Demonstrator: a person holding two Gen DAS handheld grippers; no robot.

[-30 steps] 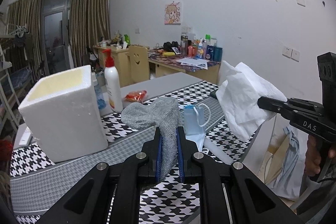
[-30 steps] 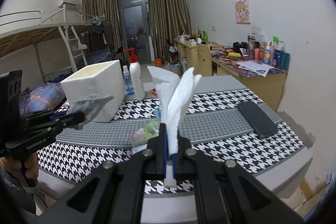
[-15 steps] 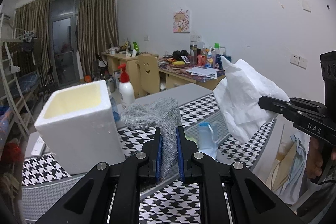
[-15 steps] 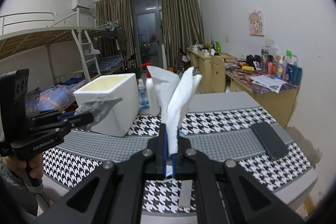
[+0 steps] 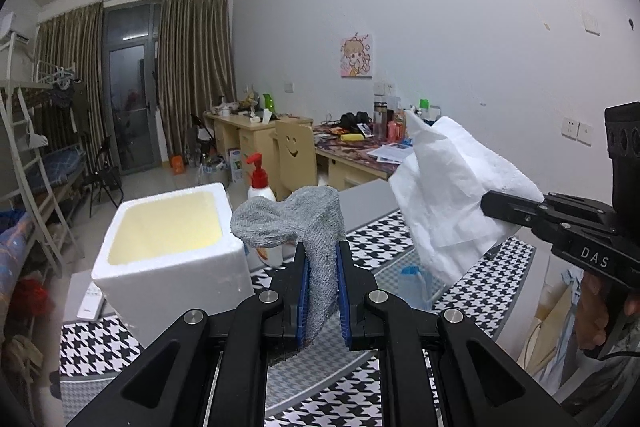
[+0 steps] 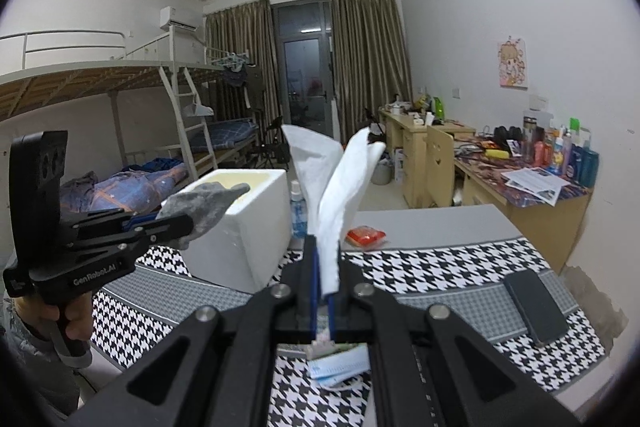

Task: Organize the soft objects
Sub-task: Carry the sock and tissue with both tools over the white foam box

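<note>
- Cloth (image 5: 308, 223), grey and knitted, pinched low between the jaws of the left gripper (image 5: 322, 291); upper part flops over to one side above the tips, lower tail hangs down between the pads.
- Tissue (image 6: 332, 195), white, pressed flat between the closed jaws of the right gripper (image 6: 324, 279); two loose flaps fan up and apart above the tips.
- Both pieces raised clear of the table (image 6: 440, 267), held in the air.
- Box (image 5: 172, 243), white foam with open top, ahead of the left jaws and off to the side; probably the place for both, judging by the task.
- Handling of cloth, likely: light, limp, slightly grippy weave, no fear of crushing; best taken at a bunched fold, as now, not at a thin edge.
- Handling of tissue, likely: almost weightless, tears under a tug, catches air when swung; best pinched through several layers near the middle.
- Risk on release: soft stuff clinging to pads, or draping over the box rim instead of dropping in.
</note>
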